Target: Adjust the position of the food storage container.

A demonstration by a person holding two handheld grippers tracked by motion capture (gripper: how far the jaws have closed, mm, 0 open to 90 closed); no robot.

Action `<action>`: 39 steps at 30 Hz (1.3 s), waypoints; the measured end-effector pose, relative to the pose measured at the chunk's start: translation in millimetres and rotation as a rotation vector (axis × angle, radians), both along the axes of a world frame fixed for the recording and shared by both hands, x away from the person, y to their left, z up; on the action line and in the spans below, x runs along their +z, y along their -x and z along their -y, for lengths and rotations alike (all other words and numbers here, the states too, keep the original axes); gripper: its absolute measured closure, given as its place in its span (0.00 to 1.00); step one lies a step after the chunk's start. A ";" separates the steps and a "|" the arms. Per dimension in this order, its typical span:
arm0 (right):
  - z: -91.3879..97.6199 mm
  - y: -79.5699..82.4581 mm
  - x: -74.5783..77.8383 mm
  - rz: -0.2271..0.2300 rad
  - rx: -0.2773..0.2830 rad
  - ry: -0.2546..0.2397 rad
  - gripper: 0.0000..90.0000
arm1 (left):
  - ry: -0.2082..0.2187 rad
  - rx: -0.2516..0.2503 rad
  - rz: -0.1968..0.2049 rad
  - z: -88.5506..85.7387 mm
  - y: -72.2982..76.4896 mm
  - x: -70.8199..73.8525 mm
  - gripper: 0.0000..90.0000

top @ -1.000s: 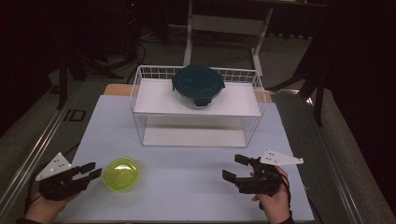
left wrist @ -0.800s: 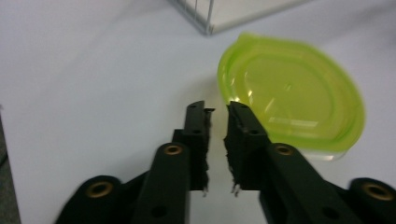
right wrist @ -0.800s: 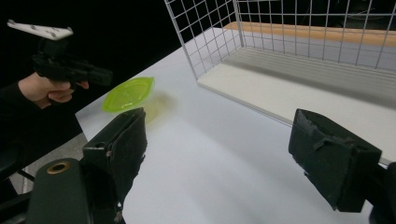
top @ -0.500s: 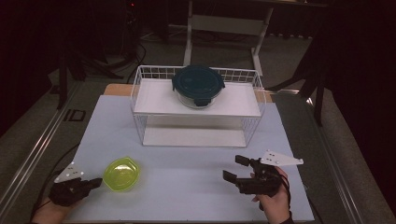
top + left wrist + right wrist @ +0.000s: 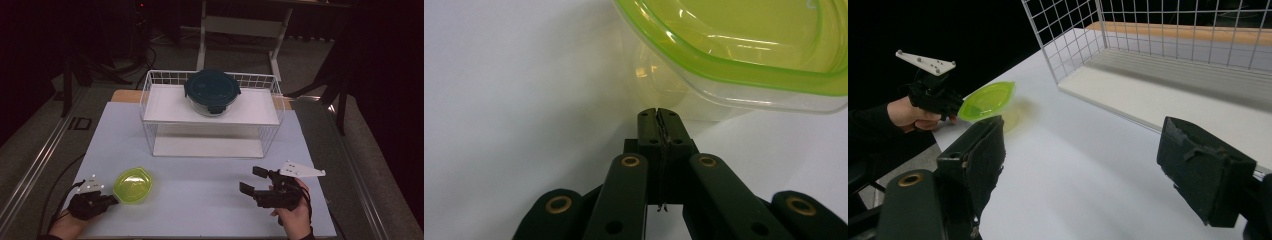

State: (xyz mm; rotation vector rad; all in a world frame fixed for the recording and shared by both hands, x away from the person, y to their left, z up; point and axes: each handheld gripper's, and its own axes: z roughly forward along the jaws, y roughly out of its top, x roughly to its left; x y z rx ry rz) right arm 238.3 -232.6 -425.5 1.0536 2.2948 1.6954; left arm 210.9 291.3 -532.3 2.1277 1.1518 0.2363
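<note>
The left gripper (image 5: pixel 658 116) has its jaws pressed together with nothing between them, tips low on the tabletop (image 5: pixel 210 185) just beside the green container (image 5: pixel 132 183) at the near left. The jaws have just been closing, empty. To grip well, I would reopen them and straddle the rim squarely. The right gripper (image 5: pixel 255 181), jaws wide, waits near right, in front of the wire rack (image 5: pixel 272 107).
</note>
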 end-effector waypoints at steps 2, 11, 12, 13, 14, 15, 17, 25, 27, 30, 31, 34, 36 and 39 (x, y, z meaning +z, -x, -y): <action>0.4 -0.2 0.0 -0.001 0.000 0.000 0.21 | -0.007 -0.008 -0.002 3.0 -1.3 0.5 0.99; 0.8 -0.7 -1.5 -0.008 0.000 -0.001 0.21 | -0.009 0.024 0.006 2.6 -12.0 1.9 0.99; 0.8 -0.7 -1.5 -0.008 0.000 -0.001 0.21 | -0.009 0.024 0.006 2.6 -12.0 1.9 0.99; 0.8 -0.2 -1.2 -0.007 -0.002 0.002 0.21 | -0.011 0.013 0.004 7.2 -16.3 2.0 0.99; 1.0 -0.2 -1.2 -0.007 -0.003 0.003 0.21 | -0.009 0.011 0.002 9.2 -17.6 2.0 0.99; 1.4 -0.5 -1.4 -0.010 -0.004 0.001 0.21 | -0.012 0.004 0.002 11.4 -18.8 2.1 0.99; 2.1 -1.0 -1.8 -0.014 -0.005 -0.003 0.21 | -0.010 -0.005 0.002 15.8 -21.3 2.0 0.99; 2.5 -1.0 -2.3 -0.019 -0.007 -0.005 0.21 | -0.026 -0.046 0.000 35.1 -31.8 2.2 0.99; 2.6 -1.0 -2.5 -0.020 -0.008 -0.002 0.21 | -0.026 -0.057 -0.002 40.0 -35.7 2.6 0.99; 2.7 -0.8 -3.1 -0.024 -0.007 -0.002 0.21 | -0.029 -0.076 -0.001 49.0 -40.4 2.3 0.99; 2.7 -0.7 -3.4 -0.024 -0.007 -0.001 0.21 | -0.028 -0.081 -0.004 51.8 -41.9 2.3 0.99; 3.4 -0.7 -3.7 -0.025 -0.007 -0.002 0.21 | -0.030 -0.095 -0.005 59.3 -45.8 2.5 0.99; 4.1 -0.6 -3.4 -0.028 -0.009 -0.005 0.21 | -0.032 -0.106 -0.005 64.9 -47.9 2.8 0.99; 5.1 -0.4 -2.6 -0.024 -0.010 -0.003 0.21 | -0.033 -0.120 -0.007 72.9 -51.1 2.9 0.99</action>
